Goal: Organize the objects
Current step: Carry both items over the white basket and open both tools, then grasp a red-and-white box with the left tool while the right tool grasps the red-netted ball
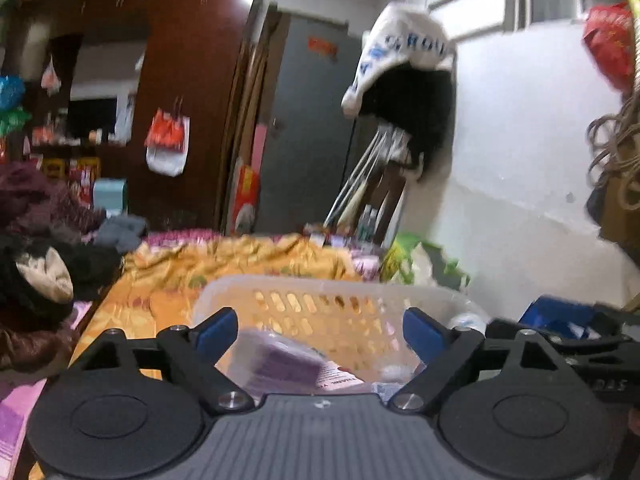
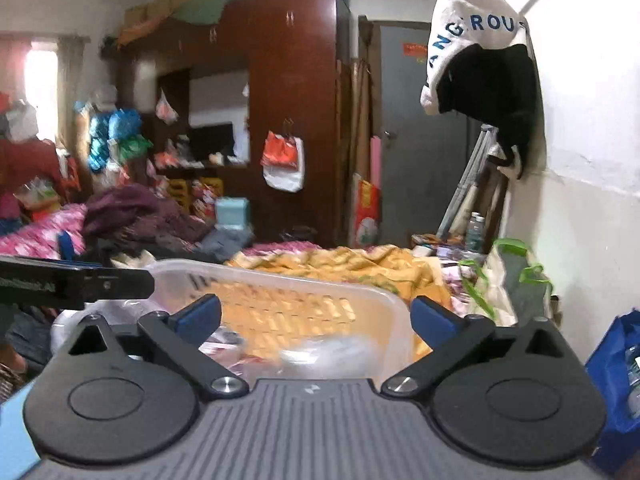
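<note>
Evidently both tools are empty: the left gripper (image 1: 318,330) and the right gripper (image 2: 316,316) stand spread wide, nothing between the pads. Below them sits the translucent slotted plastic basket (image 1: 424,294) on the orange bedspread (image 1: 240,260), near the bed's wall-side edge, holding a purple packet (image 1: 276,360) and wrapped oddments. It looks light, somewhat flexible and slick; the stiffer rim seems the best hold.

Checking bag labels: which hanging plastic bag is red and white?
The bag on the wardrobe door, red above and white below; the smaller bag hangs further left.
</note>
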`<state>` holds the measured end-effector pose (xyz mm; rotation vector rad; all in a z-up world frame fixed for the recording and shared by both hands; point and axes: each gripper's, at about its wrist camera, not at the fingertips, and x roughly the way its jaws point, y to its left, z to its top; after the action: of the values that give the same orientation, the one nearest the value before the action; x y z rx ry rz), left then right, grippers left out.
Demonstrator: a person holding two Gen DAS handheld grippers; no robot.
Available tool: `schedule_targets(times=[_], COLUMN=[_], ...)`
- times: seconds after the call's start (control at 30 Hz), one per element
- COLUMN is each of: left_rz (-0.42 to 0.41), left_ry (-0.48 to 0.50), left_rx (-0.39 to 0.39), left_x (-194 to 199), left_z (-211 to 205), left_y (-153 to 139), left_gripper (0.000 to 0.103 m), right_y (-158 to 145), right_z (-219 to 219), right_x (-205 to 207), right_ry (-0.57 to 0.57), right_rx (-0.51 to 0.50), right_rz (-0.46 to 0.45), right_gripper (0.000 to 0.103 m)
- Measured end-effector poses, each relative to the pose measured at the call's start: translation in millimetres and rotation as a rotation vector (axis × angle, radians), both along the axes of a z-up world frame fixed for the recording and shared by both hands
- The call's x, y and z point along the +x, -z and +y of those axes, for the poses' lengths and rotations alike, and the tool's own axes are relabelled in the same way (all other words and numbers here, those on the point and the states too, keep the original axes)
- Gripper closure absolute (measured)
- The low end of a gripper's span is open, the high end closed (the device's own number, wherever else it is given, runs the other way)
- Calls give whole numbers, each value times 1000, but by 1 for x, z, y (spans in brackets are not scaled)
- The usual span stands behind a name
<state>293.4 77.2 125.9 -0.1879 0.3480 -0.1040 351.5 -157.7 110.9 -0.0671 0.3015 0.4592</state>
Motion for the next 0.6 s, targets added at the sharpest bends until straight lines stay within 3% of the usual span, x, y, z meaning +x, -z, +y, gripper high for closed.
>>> schedule_targets(times=[0.1, 0.2, 0.37, 0.43, 0.53, 0.57, 0.6], left_rz=[-81, -88, -23, -5, 18, 20, 26], left_ry=[58, 92, 102, 84, 86, 85, 87], left_rx=[-27, 35, -15, -4, 18, 23, 33], left_x=[-50, -86, -90, -89, -91, -93, -93], left_z=[4, -6, 3, 9, 8, 7, 4], left_y=[3, 24, 57, 64, 71, 74, 77], left_gripper=[11, 10, 10, 10, 10, 10, 10], right_y=[3, 19, 71, 88, 99, 102, 105], right_z=[-18, -30, -10, 0, 11, 15, 16], right_x=[-35, -71, -109, -109, -98, -94, -94], right_ry=[-59, -123, -259, -322, -329, -331, -341], right_rx=[59, 86, -40, -47, -34, -33, -34], right_rz=[13, 23, 103, 149, 214, 227, 234], right_gripper=[0, 0, 0, 0, 0, 2, 14])
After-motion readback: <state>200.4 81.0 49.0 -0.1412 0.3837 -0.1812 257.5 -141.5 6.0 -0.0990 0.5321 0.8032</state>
